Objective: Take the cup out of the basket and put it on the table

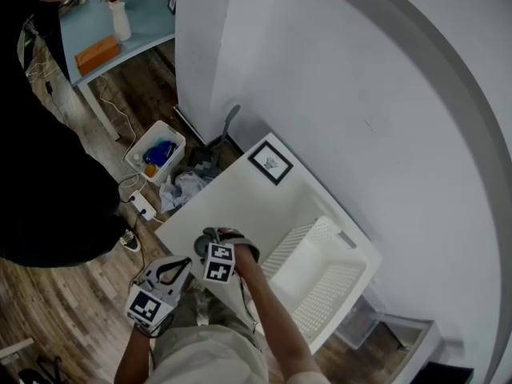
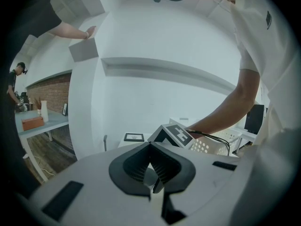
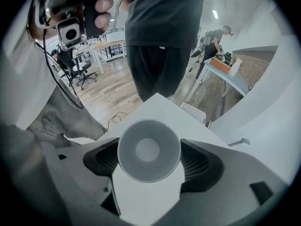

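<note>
One cup is seen. It is gripped by the right gripper, whose two jaws are pressed against its sides, with its open mouth turned toward that gripper's camera. The cup is held out of the basket, over the bare near-left part of the surface and well apart from the basket. This spot is probably chosen because nothing stands there to be knocked. Whether the cup's base is touching the surface cannot be told. The left gripper is closed on nothing and is held low, off the near edge of the surface, presumably so that the working side is left free. One basket is counted, apparently empty. One framed marker card lies at the far end of the surface. Setting the cup down is judged to be the step in hand.
</note>
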Available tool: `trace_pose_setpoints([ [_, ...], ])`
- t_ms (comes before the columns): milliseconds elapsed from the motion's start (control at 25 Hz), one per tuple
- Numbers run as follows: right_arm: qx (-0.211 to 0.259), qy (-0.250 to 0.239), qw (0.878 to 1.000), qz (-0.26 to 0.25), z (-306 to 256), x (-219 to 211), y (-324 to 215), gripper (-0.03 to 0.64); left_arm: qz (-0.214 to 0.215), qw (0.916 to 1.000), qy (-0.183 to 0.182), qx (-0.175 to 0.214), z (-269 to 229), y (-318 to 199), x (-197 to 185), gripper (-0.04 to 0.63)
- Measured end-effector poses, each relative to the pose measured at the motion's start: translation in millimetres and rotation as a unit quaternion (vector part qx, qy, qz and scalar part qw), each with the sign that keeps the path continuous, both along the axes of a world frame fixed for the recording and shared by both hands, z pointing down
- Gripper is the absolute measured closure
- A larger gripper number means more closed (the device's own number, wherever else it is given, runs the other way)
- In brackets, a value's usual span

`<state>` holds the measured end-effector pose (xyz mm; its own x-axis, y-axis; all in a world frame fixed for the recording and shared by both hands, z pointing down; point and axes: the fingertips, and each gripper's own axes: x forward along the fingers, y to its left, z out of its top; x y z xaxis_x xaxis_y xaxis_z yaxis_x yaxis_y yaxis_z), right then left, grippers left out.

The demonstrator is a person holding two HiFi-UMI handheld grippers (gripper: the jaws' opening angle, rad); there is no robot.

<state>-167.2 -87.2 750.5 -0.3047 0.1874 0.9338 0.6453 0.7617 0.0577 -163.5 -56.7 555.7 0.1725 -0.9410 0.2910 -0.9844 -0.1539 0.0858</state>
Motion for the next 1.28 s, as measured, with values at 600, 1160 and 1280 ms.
trace_pose_setpoints([
  [600,0.007,-0.012,1.0,0.013,-33,6,-6,0.242,0.01,0.9999,-0.007,0.007,-5,2,-1,0.594],
  [1160,-0.007,-0.269,0.955,0.124,-204,-15,-21,0.392,0.016,0.9984,-0.008,0.054,-47,2,-6,0.594],
  [1280,-0.032,-0.348,0.922,0.166,-247,-9,-22,0.519,0.02,0.9974,-0.009,0.069,-63,2,-5,0.594],
])
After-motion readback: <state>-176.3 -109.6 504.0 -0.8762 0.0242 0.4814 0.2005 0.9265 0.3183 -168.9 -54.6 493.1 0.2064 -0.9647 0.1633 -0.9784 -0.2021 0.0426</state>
